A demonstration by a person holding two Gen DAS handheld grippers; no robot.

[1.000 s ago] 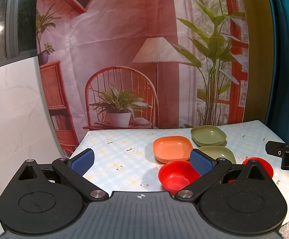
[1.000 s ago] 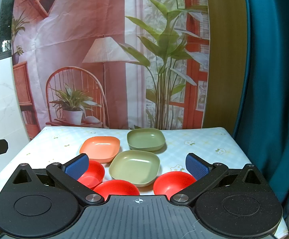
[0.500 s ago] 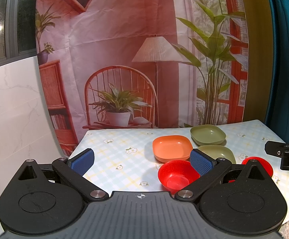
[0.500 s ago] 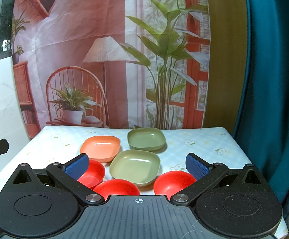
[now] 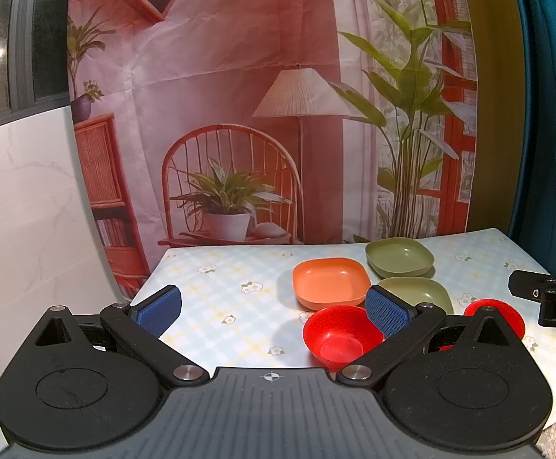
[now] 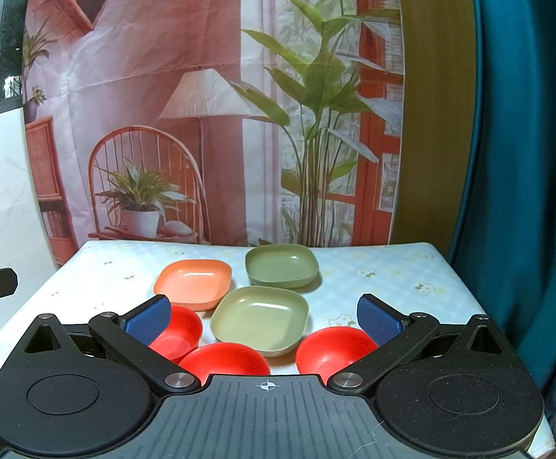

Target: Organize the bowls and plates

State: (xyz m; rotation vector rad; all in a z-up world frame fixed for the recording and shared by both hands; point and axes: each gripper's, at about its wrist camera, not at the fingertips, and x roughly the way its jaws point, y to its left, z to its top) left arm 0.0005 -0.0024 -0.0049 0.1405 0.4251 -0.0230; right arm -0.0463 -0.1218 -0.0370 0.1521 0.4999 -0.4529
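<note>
On the checked tablecloth (image 6: pixel 385 267) lie an orange square plate (image 6: pixel 193 281), a dark green square plate (image 6: pixel 281 266) behind, and a light green square plate (image 6: pixel 260 317) in front. Three red bowls stand near the front edge: left (image 6: pixel 180 332), middle (image 6: pixel 224 361), right (image 6: pixel 331 348). My right gripper (image 6: pixel 264 315) is open and empty, above the front edge over the bowls. My left gripper (image 5: pixel 272 308) is open and empty at the table's left front; the left red bowl (image 5: pixel 339 334) sits by its right finger, the orange plate (image 5: pixel 329 281) beyond.
A printed backdrop (image 6: pixel 201 114) hangs behind the table. A teal curtain (image 6: pixel 526 153) hangs on the right. A white marble wall (image 5: pixel 21 210) is on the left. The right gripper's body (image 5: pixel 545 298) shows at the right edge of the left wrist view.
</note>
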